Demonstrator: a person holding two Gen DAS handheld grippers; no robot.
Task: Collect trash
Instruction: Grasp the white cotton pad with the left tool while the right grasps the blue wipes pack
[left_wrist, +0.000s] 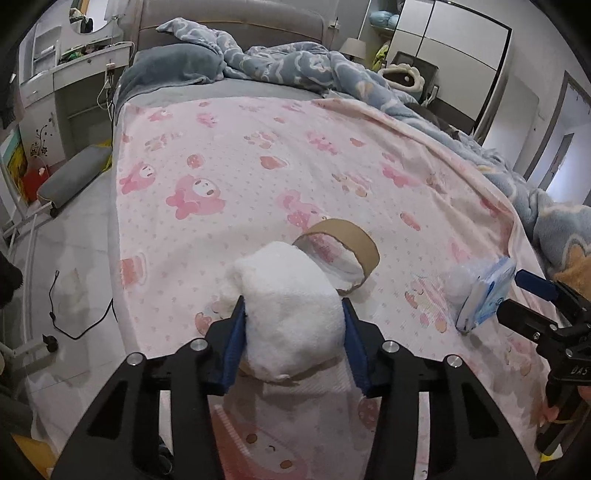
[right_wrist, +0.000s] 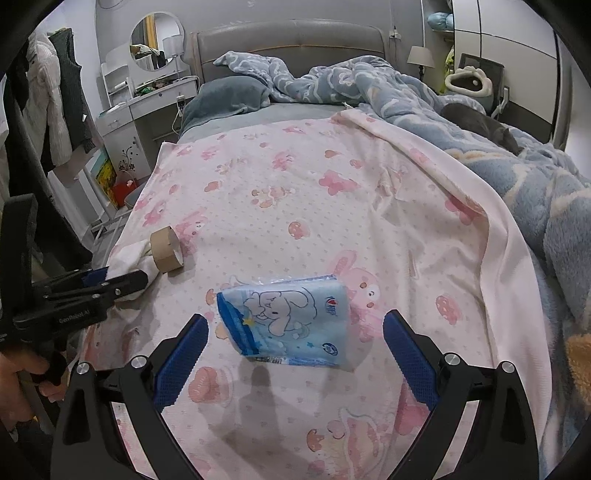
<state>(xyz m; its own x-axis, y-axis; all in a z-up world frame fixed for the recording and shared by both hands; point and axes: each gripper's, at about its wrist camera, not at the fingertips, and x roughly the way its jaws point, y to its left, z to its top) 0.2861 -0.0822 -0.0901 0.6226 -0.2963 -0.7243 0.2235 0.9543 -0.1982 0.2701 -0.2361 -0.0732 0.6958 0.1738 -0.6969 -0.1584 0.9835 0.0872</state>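
My left gripper (left_wrist: 293, 315) is shut on a crumpled white tissue wad (left_wrist: 291, 314), held just over the pink bed sheet (left_wrist: 221, 155). A brown cardboard tape core (left_wrist: 345, 249) lies right behind it; it also shows in the right wrist view (right_wrist: 167, 249). A blue tissue packet (right_wrist: 286, 323) with a cartoon dog lies on the sheet between the open jaws of my right gripper (right_wrist: 295, 332), which is not touching it. The packet (left_wrist: 484, 295) and right gripper (left_wrist: 517, 295) show at the right in the left wrist view. The left gripper (right_wrist: 122, 280) shows at the left in the right wrist view.
A rumpled blue blanket (right_wrist: 406, 96) covers the bed's far and right side, with a grey cat (right_wrist: 480, 125) on it. The bed's left edge drops to a floor with a black cable (left_wrist: 74, 325). A white dresser (right_wrist: 147, 107) stands at the left.
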